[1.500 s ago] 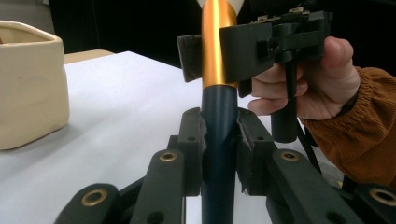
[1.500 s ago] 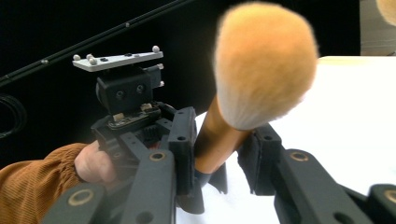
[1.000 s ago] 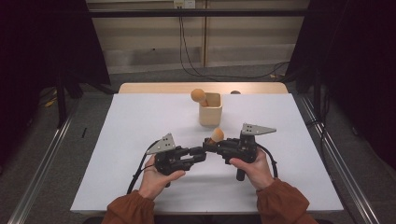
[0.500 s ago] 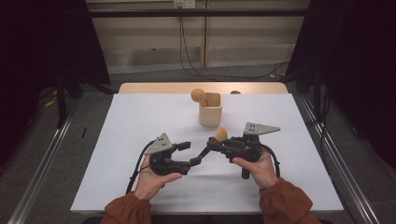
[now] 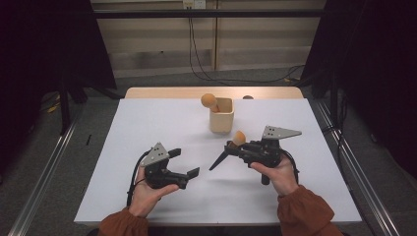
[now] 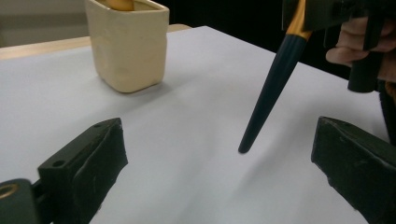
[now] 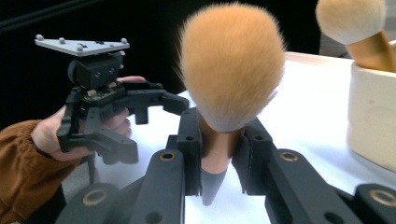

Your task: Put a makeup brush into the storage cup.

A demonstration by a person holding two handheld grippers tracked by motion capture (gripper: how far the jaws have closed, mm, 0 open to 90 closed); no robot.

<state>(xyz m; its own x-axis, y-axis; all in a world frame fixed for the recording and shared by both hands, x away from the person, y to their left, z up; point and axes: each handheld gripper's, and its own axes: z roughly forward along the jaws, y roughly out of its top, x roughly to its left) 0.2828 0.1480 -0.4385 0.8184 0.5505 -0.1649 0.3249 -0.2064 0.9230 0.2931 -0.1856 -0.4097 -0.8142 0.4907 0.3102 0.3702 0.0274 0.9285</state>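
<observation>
Gripping the brush [image 5: 231,147] at its orange collar, my right tongs [image 5: 235,149] hold it above the table [image 5: 147,123], bristles up toward the cup [image 5: 221,115], dark handle slanting down-left with its tip just over the surface. My left tongs [image 5: 184,163] have just been opening; their jaws stand wide, nothing between them, the handle tip just beyond them.

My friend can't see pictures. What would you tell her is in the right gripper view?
A fluffy orange brush stands up close, its handle pinched between the right hand-held gripper's black jaws. Behind it on the left, a hand in a brown sleeve holds the left hand-held gripper, jaws open. A cream cup with a second brush sits at the right edge.
</observation>
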